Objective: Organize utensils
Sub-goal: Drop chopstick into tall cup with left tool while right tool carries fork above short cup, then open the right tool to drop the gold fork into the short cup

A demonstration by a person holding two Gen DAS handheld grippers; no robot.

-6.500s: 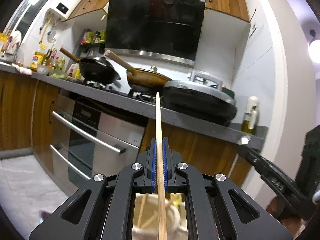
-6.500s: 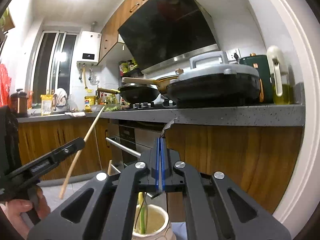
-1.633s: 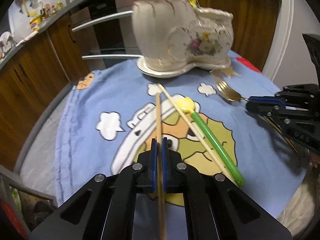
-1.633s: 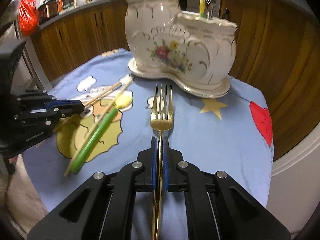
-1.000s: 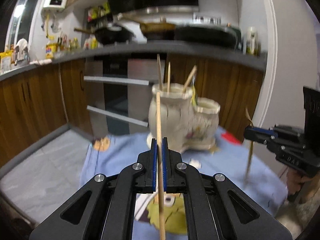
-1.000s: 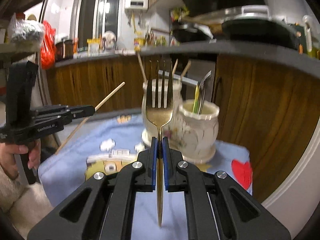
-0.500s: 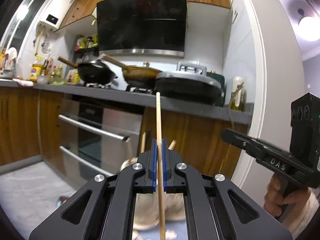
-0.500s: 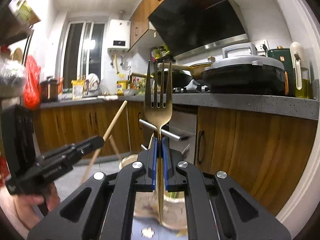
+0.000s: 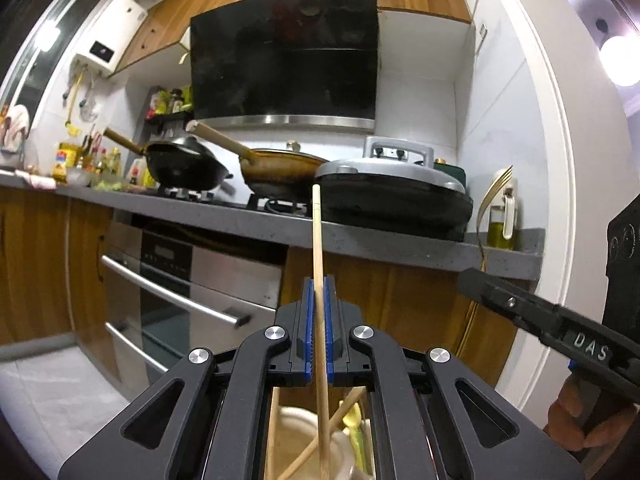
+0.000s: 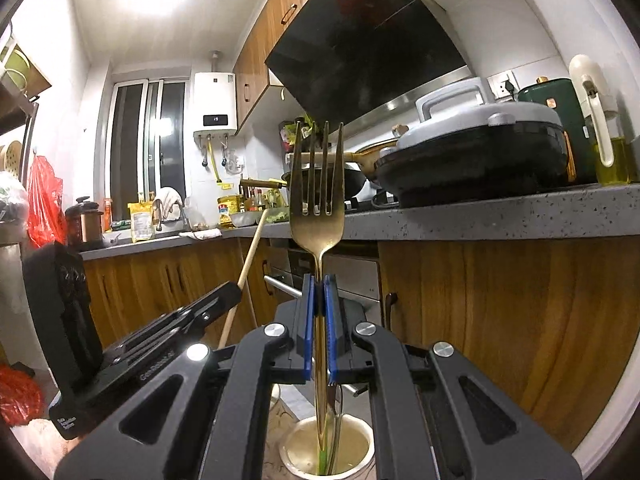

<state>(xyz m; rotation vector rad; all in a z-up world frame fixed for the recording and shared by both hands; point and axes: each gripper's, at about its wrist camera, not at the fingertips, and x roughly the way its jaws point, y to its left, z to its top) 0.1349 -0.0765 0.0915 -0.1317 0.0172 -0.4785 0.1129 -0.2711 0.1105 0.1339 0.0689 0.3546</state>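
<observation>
1. Counter across mid-frame in both views; wok, pan, lidded griddle, oil bottle on it. Far-left clutter too small to identify.
2. Range hood upper centre; oven front lower left, blurred.
3. Left gripper bottom centre of left view, blue pads clamped on upright wooden chopstick. Chopstick's lower end runs off bottom edge.
4. Right gripper bottom centre of right view, pads clamped on gold fork, tines up. Handle tip low, inside the mouth of the holder's small cup; contact with bottom not discernible.
5. Ceramic holder mostly hidden behind left gripper body; only cream rim visible, with chopsticks already leaning inside. Cut off at frame bottom.
6. Green-handled utensil in small cup, partly behind fork handle.
7. Right hand lower right of left view, partial, blurred.
</observation>
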